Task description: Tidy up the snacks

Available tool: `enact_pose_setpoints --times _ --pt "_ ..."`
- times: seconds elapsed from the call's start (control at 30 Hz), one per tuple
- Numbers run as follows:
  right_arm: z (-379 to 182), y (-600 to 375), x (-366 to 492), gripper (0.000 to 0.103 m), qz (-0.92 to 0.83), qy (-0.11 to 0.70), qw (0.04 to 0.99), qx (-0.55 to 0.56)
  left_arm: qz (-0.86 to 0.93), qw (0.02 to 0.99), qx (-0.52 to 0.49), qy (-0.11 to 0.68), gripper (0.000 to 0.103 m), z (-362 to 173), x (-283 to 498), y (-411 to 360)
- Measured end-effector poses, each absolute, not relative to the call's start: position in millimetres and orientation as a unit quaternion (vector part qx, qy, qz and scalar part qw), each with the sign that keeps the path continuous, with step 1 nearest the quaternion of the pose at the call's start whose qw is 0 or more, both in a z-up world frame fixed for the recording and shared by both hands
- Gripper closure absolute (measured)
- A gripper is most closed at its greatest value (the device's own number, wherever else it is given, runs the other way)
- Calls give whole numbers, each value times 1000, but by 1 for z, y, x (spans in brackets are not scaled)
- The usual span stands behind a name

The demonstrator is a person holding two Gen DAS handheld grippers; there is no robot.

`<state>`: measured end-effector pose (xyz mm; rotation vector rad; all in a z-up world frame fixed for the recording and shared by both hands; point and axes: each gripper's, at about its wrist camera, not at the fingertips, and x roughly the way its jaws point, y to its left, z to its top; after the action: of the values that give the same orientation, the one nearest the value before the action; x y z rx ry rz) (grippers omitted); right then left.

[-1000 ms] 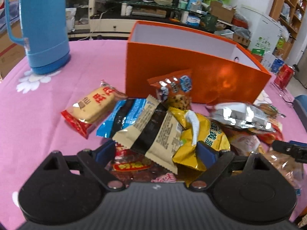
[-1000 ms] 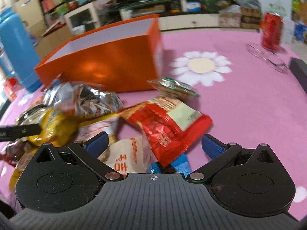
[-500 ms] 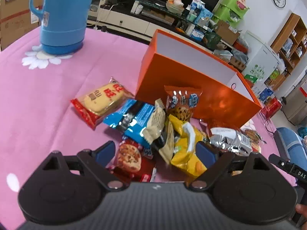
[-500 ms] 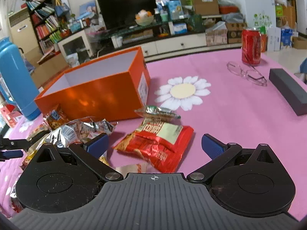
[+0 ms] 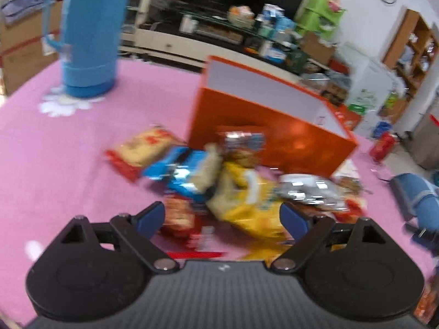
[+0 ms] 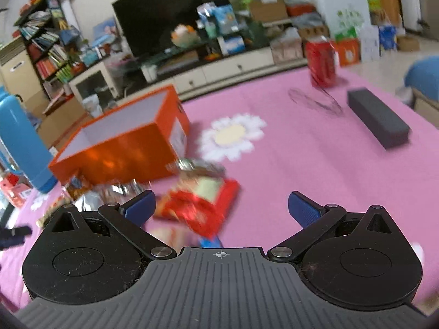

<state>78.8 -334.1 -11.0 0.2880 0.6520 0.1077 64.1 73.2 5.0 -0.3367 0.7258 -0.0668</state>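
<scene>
While right shows glasses [image 6: 315,100], left doesn't.

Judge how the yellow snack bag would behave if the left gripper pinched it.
The yellow bag looks crinkled and puffy, so it is probably floppy and light. Its glossy film may slip between the pads. It overlaps the blue packet, so lifting it could drag that along.
</scene>
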Motion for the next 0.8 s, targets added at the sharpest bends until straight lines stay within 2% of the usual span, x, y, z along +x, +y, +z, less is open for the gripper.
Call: enact_pose_setpoints --times 0.17,0.5,0.8 --pt "-24 -318 54 10 73 340 933 93 -56 923 -134 356 14 7 69 40" --pt "-41 -253 102 10 84 371 925 3 -44 923 -125 361 14 0 71 41" --pt "-28 -270 75 10 134 335 932 44 1 927 -139 349 14 3 52 70"
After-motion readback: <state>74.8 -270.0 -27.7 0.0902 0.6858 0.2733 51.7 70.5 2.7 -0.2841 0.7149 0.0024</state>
